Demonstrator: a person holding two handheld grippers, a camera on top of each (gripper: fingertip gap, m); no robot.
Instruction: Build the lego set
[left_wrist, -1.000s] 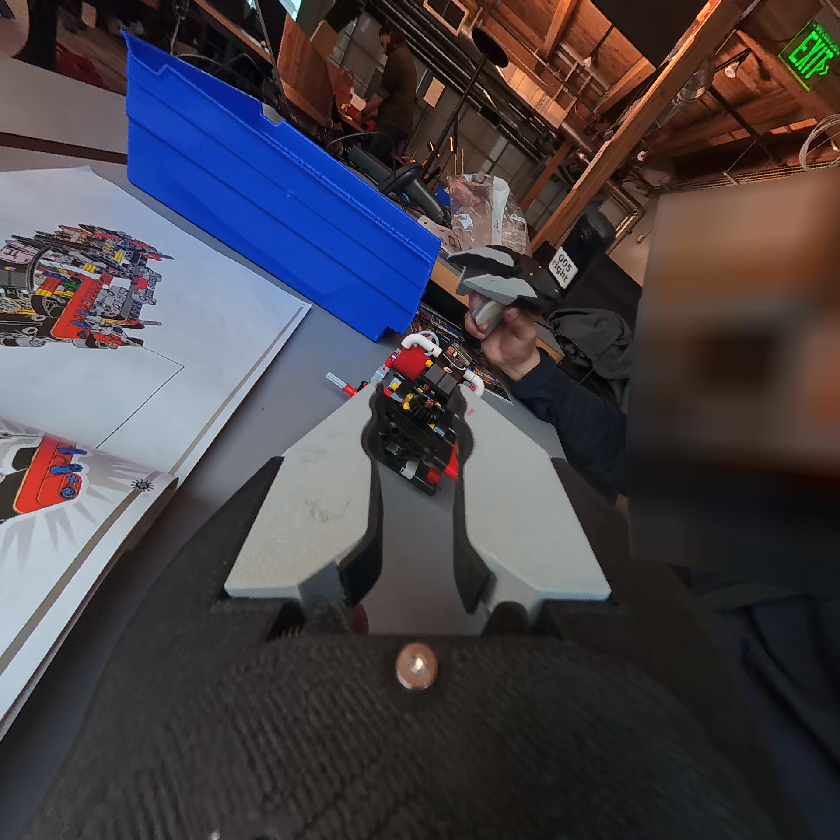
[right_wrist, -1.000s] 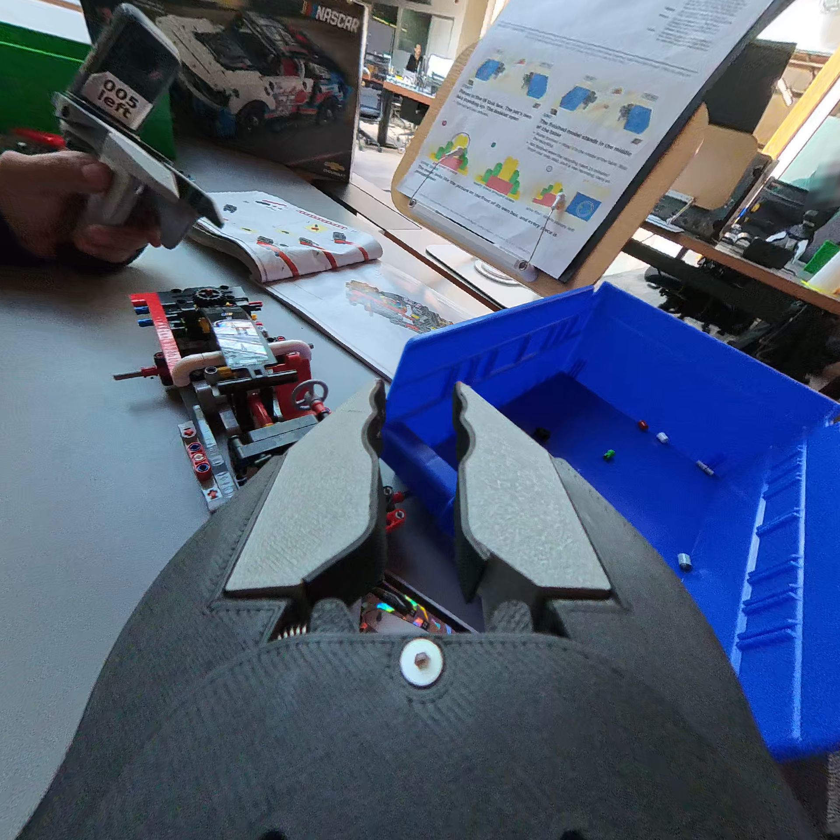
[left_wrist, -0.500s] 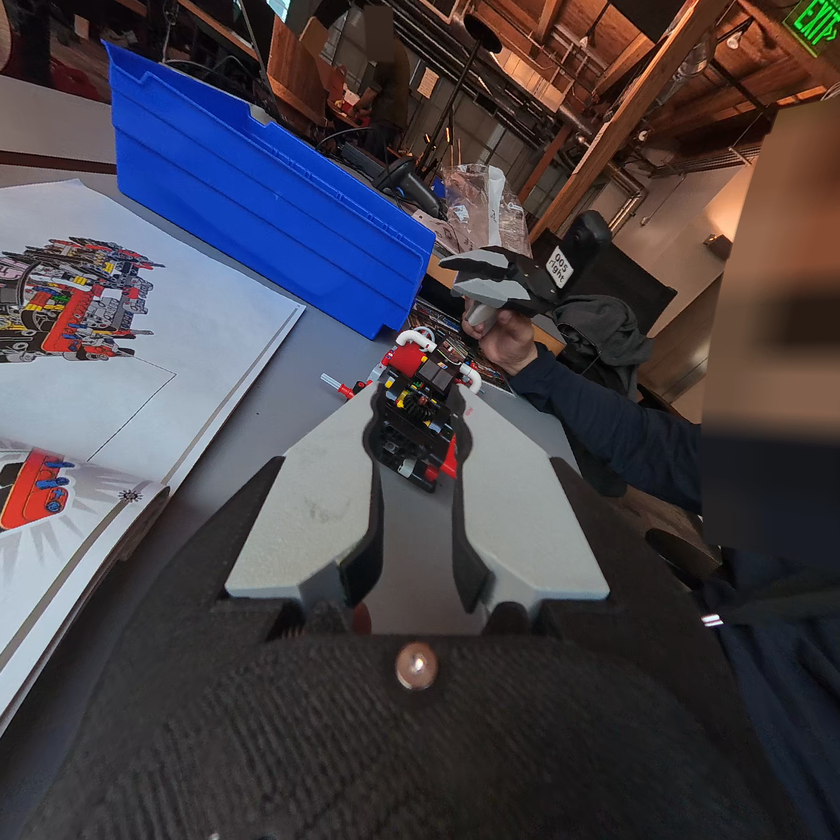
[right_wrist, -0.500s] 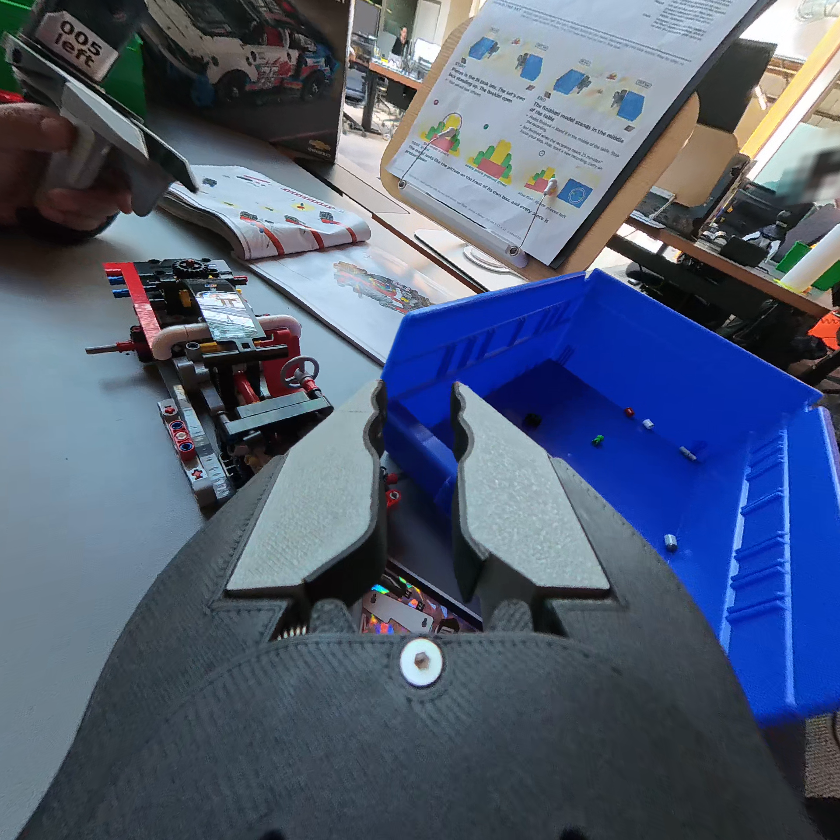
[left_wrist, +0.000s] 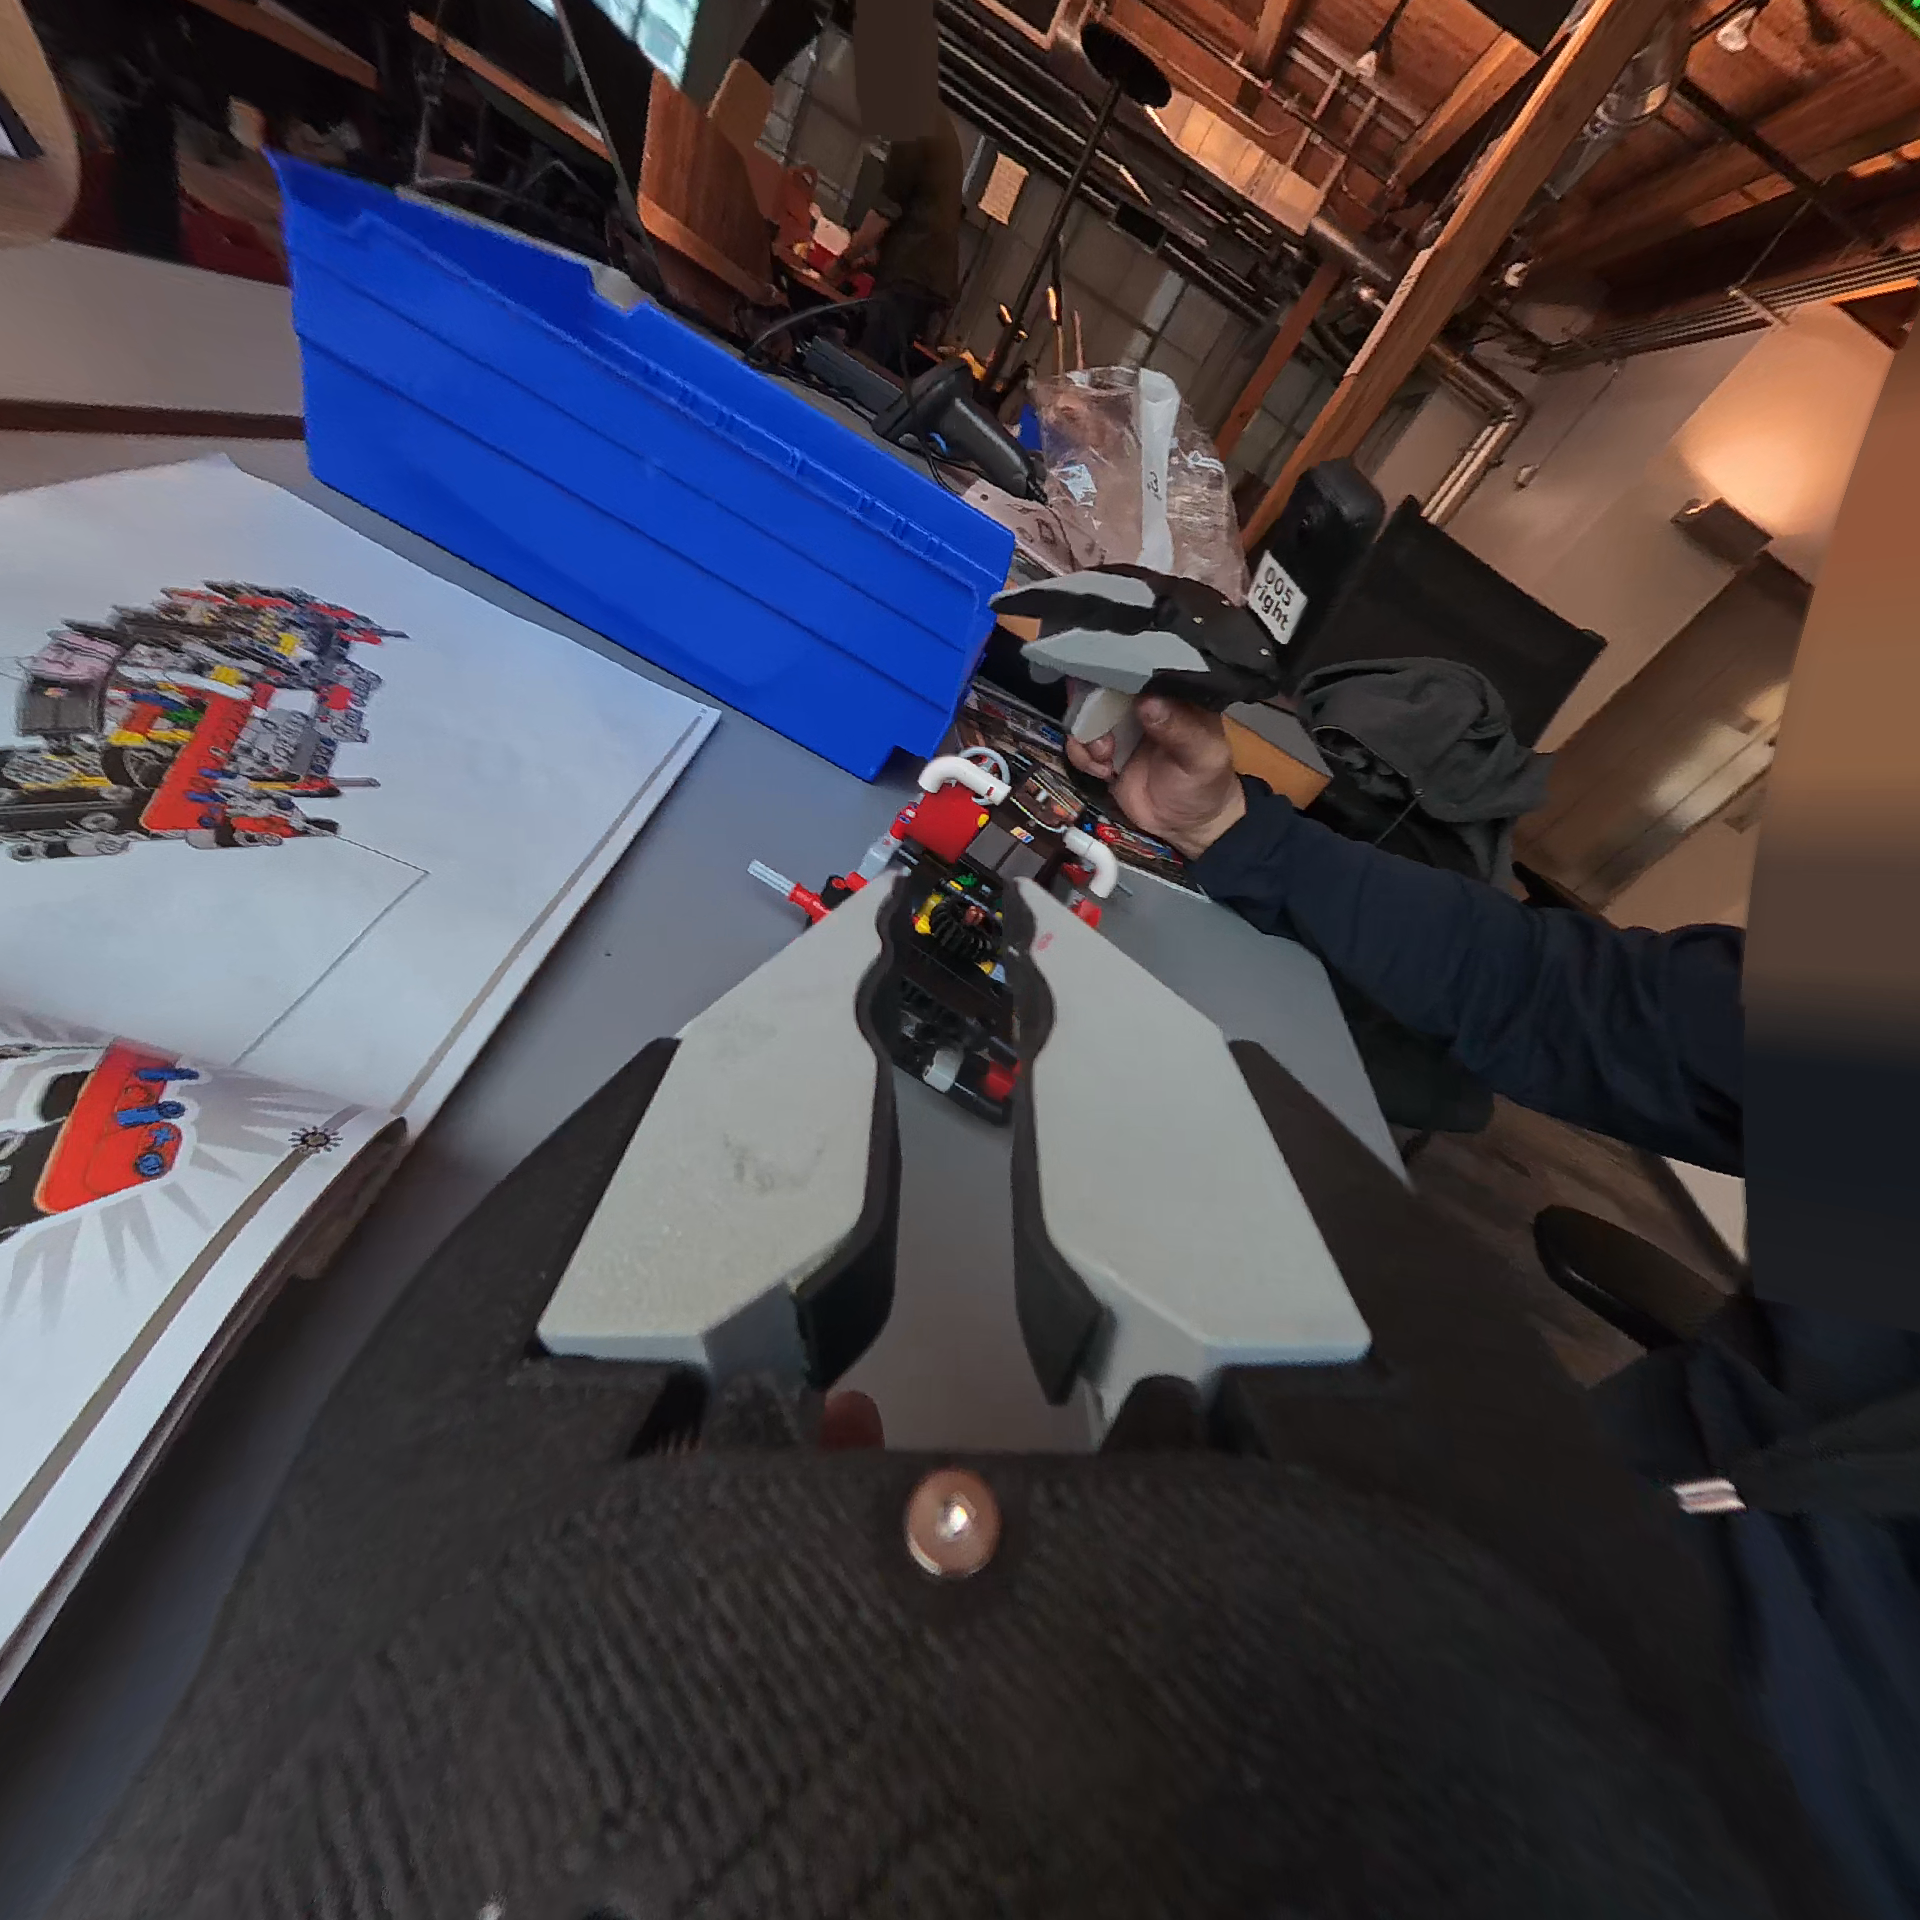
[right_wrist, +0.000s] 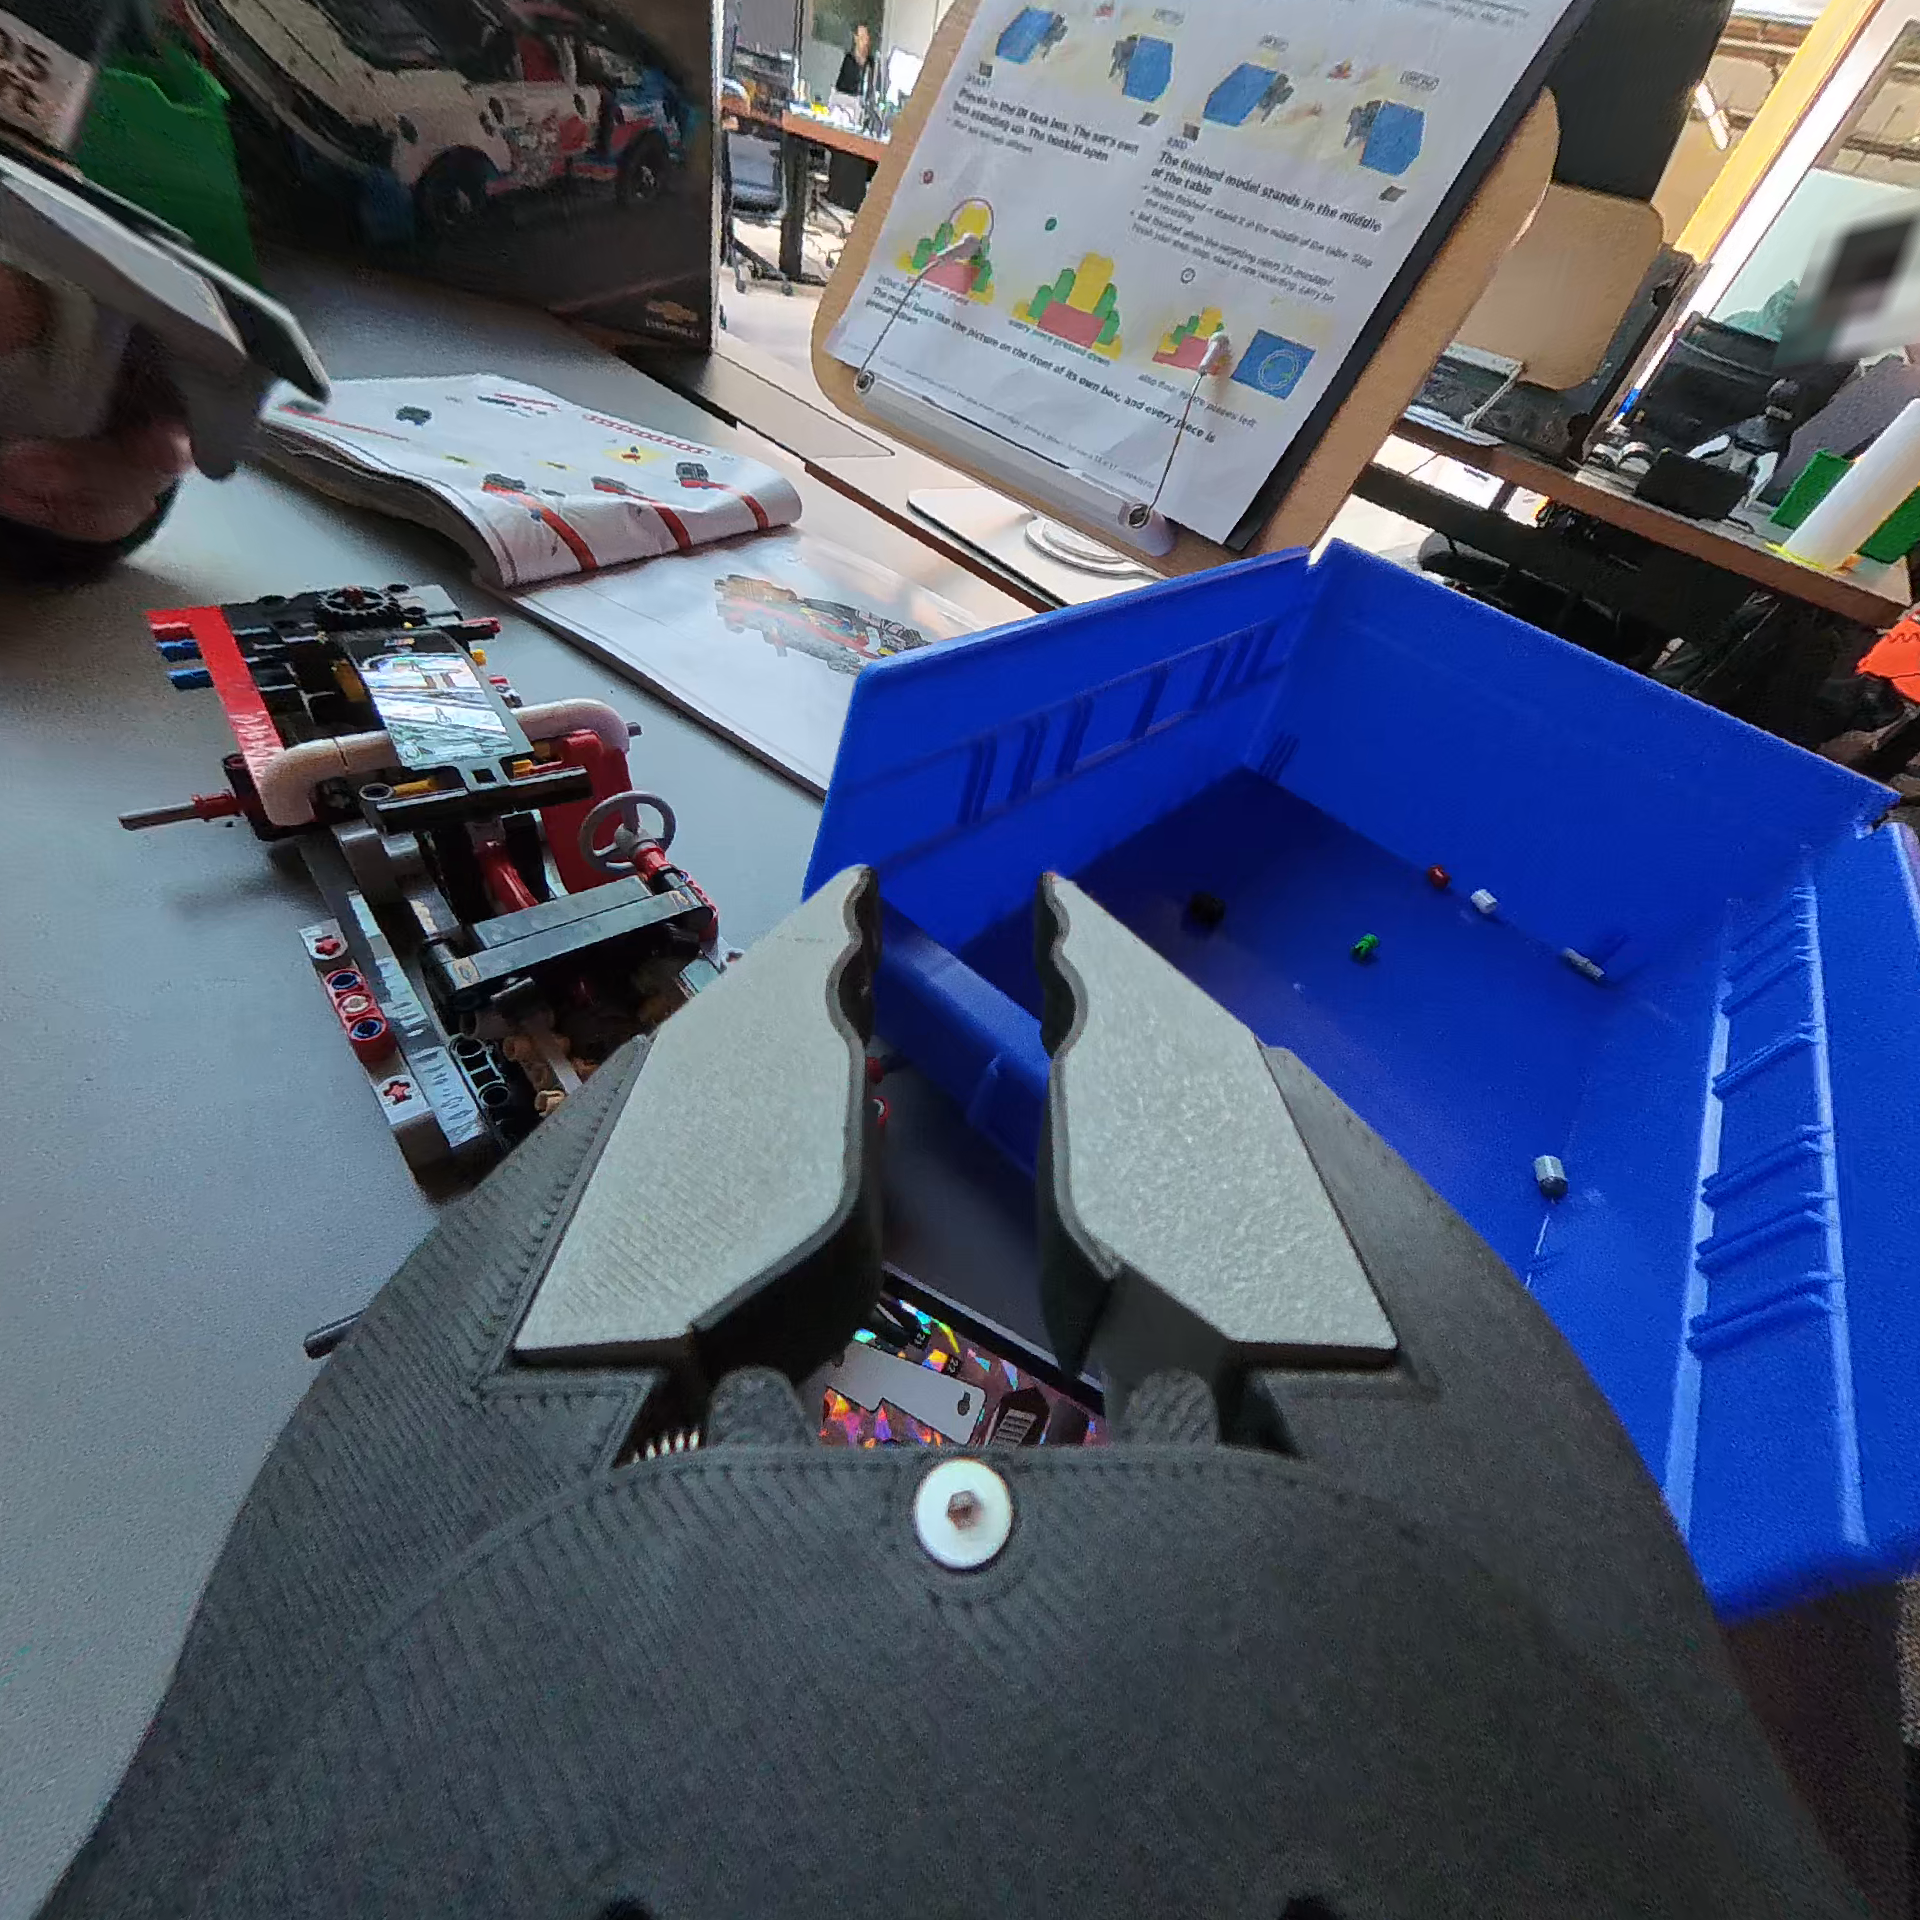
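Observation:
A partly built brick car chassis (left_wrist: 966, 831), black and red with white tubes, lies on the grey table; it also shows in the right wrist view (right_wrist: 436, 790). My left gripper (left_wrist: 954, 914) hovers short of its near end. The jaws stand a little apart with nothing pressed between the pads; the chassis shows through the gap. In the right wrist view the left gripper (right_wrist: 281, 395) is in the air above the booklet's edge. My right gripper (right_wrist: 954, 904) is open and empty over the near corner of the blue bin (right_wrist: 1039, 748). It hangs in the air beside the bin's end in the left wrist view (left_wrist: 1023, 634).
The blue bin (left_wrist: 623, 499) holds several small loose pieces (right_wrist: 1363, 945). An open instruction booklet (left_wrist: 312, 831) lies left of the chassis. A car-picture box (right_wrist: 468, 156) and a sheet on a stand (right_wrist: 1143, 208) stand behind. A shiny sticker sheet (right_wrist: 935, 1392) lies under my right gripper.
My left gripper's jaws have narrowed with nothing between them, still aimed at the chassis. My right gripper has drifted slightly over the bin's corner, its jaws unchanged.

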